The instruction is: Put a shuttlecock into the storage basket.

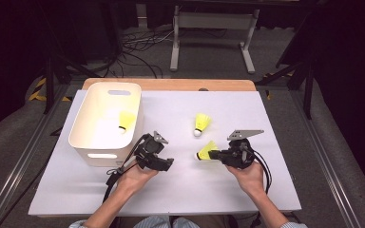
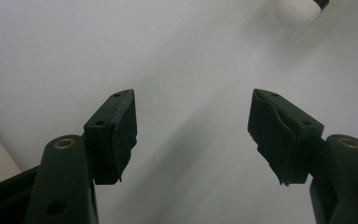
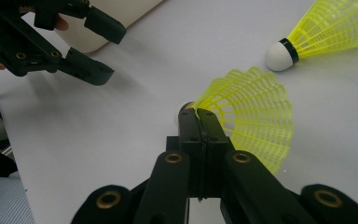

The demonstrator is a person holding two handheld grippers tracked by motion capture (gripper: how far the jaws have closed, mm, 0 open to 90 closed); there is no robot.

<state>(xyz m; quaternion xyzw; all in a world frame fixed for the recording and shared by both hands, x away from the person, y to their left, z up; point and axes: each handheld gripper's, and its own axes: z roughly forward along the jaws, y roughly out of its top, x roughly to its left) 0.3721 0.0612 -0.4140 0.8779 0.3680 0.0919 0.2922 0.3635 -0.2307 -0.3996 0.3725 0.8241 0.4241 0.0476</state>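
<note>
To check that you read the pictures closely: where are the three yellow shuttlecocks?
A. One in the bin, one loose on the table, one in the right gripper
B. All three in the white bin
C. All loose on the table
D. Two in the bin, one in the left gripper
A: one shuttlecock in the bin lies inside the white bin, a loose shuttlecock lies on the table, and the right gripper is pinched on the held shuttlecock.

Black grippers w/ brass rivets, grey plate on right gripper (image 1: 215, 154), blue-striped sleeves
</note>
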